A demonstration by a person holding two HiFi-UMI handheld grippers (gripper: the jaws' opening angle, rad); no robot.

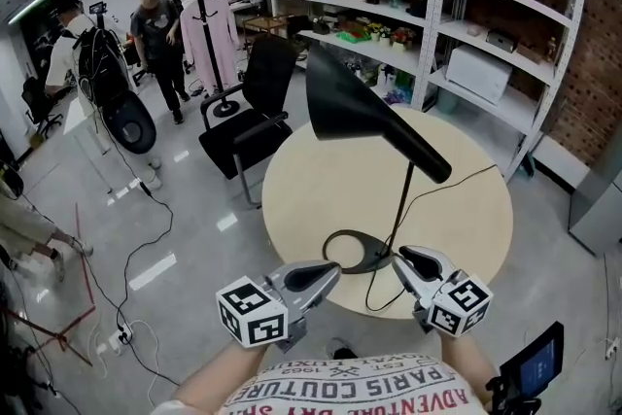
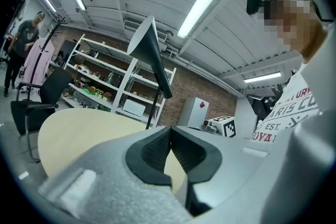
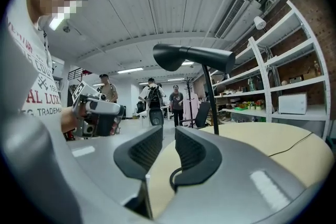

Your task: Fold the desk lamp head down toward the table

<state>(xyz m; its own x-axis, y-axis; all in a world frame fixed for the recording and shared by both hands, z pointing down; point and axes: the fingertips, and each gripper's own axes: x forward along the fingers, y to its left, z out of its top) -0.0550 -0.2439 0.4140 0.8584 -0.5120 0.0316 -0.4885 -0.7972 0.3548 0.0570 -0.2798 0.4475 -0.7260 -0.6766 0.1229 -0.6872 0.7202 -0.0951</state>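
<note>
Both grippers level at the near rim of the table, desk lamp upright between them

The left gripper [image 1: 328, 274] is held level with its jaws pressed together on nothing; the right gripper [image 1: 406, 259] tilts slightly down, jaws apart and empty. Both aim across the round beige table [image 1: 476, 238] at the black desk lamp's ring base [image 1: 369, 265]. The thin stem [image 1: 405, 199] stands upright. The cone-shaped lamp head [image 1: 364, 112] is raised, its long axis running from the narrow end at the stem top to the wide mouth on the far side from the person.

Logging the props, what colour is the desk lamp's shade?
The lamp shade is plain black, clearest in the head view.
</note>
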